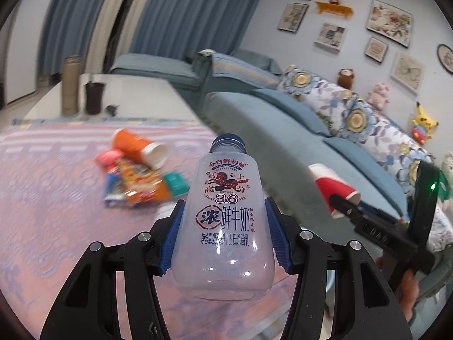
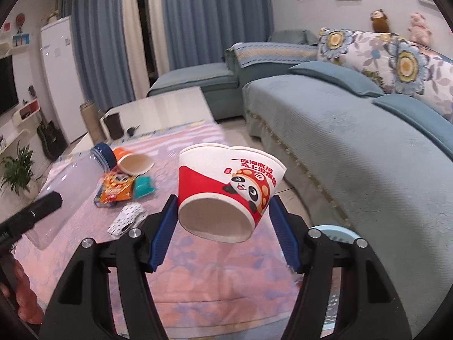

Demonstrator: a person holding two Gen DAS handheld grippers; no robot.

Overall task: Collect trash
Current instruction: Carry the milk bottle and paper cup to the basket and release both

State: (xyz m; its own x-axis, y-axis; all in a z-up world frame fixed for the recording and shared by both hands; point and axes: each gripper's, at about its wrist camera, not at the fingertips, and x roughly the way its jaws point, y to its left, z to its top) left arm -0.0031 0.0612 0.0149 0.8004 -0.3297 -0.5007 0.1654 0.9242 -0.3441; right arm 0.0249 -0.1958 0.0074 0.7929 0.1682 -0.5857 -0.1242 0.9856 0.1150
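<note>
My left gripper (image 1: 223,221) is shut on a clear empty milk bottle (image 1: 225,226) with a blue cap, held above the pink tablecloth; the bottle also shows in the right wrist view (image 2: 70,189). My right gripper (image 2: 222,215) is shut on a squashed red and white paper cup (image 2: 226,192) with a panda print, held above the table's right edge; the cup also shows in the left wrist view (image 1: 332,187). On the cloth lie an orange paper cup (image 1: 138,148) on its side, snack wrappers (image 1: 133,184), a teal packet (image 1: 176,182) and a crumpled white patterned paper (image 2: 127,218).
A pale blue bin rim (image 2: 334,231) shows low beside the table, next to the blue sofa (image 2: 339,141). At the table's far end stand a tan flask (image 1: 70,85) and a dark cup (image 1: 94,97). A pink tablecloth (image 1: 56,198) covers the near table.
</note>
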